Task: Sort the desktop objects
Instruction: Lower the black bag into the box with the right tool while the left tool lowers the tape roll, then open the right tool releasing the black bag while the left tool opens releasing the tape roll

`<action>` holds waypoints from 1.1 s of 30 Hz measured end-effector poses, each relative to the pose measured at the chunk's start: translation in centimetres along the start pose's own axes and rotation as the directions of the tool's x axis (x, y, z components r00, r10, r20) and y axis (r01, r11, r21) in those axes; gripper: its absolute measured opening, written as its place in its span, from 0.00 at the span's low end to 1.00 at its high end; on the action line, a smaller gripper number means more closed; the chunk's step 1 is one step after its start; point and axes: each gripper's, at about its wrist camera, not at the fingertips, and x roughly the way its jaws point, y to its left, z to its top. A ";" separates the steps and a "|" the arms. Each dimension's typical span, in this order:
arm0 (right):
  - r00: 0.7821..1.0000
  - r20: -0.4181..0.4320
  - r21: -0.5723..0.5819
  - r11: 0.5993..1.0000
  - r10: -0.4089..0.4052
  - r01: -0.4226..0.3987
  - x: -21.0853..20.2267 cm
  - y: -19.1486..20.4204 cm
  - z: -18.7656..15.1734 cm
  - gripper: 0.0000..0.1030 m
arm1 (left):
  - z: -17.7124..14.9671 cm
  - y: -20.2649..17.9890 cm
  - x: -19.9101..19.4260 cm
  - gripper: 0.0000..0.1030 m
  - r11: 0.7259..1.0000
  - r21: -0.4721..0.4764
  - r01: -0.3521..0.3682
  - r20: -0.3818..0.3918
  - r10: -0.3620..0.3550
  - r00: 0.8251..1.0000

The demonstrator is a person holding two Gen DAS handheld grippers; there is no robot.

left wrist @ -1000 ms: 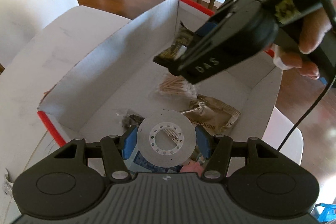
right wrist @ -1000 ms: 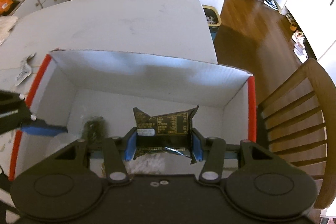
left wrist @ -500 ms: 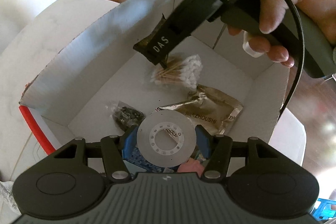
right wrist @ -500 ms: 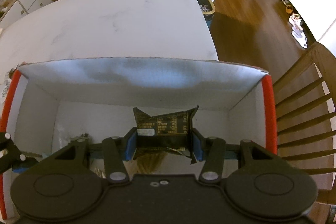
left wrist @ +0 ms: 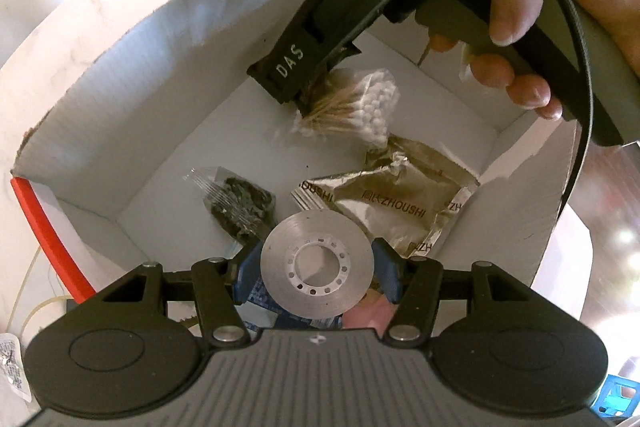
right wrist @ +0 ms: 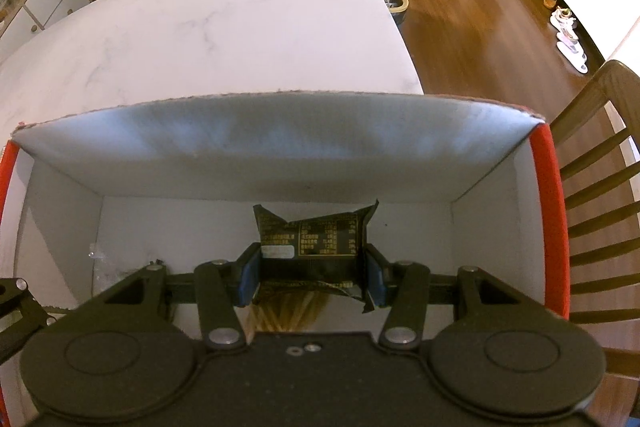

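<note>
Over the white cardboard box [right wrist: 280, 143] on the marble table [right wrist: 224, 27] both my grippers are busy; my right gripper [right wrist: 310, 267] is clamped on a dark snack packet [right wrist: 314, 235], pads pressing its two short edges, and it hangs low inside the box, close to the far wall; my left gripper [left wrist: 316, 269] is gripping a roll of clear tape [left wrist: 316, 269] by its rim, poised over the near end; on the box floor lie a bag of cotton swabs [left wrist: 360, 103], a silver foil pouch [left wrist: 400, 203] and a small clear bag of something dark [left wrist: 240, 207]; from the left wrist view the right tool's nose sits right above the swabs, touching or nearly so, I cannot tell which; risks now, as I judge them: if I let the packet go here it lands on the swab bag and may slide askew; if I push lower the fingers could crush the swabs or snag their thin plastic; the tape roll is held only at its edges, so a slack squeeze could drop it early onto the pouch; and the two tools are close enough to knock together if I move both at once.
</note>
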 end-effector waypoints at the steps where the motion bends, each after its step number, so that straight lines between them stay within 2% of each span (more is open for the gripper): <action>1: 1.000 0.000 0.001 1.000 0.000 0.000 0.0 0.1 0.1 0.50 | -0.1 0.0 0.1 0.56 1.000 0.000 -0.001 -0.004 0.001 1.000; 15: 1.000 0.001 0.035 0.999 -0.015 0.015 1.5 0.3 0.8 0.51 | -0.1 -0.3 1.4 0.56 1.000 -0.006 0.000 -0.031 0.000 1.000; 21: 1.000 -0.004 0.019 0.999 -0.028 0.028 1.3 0.5 0.7 0.56 | 0.2 -0.4 1.6 0.56 1.000 -0.004 -0.010 -0.042 0.010 0.999; 23: 1.000 0.003 0.015 1.000 -0.026 0.025 1.0 0.6 0.7 0.68 | 0.2 -0.4 1.5 0.57 1.000 -0.011 -0.011 -0.040 0.010 0.999; 24: 1.000 0.007 0.011 1.000 -0.021 0.021 0.8 0.6 0.6 0.70 | 0.2 -0.4 1.4 0.57 1.000 -0.012 -0.011 -0.037 0.011 0.999; 30: 1.000 0.026 0.009 1.000 -0.009 0.009 -0.5 0.8 0.4 0.71 | 0.1 -0.4 0.9 0.57 1.000 -0.019 -0.010 -0.024 0.010 1.000; 33: 0.999 0.036 0.010 1.000 -0.008 0.008 -1.3 0.9 0.3 0.74 | 0.1 -0.6 0.3 0.60 1.000 -0.029 -0.010 -0.007 0.010 1.000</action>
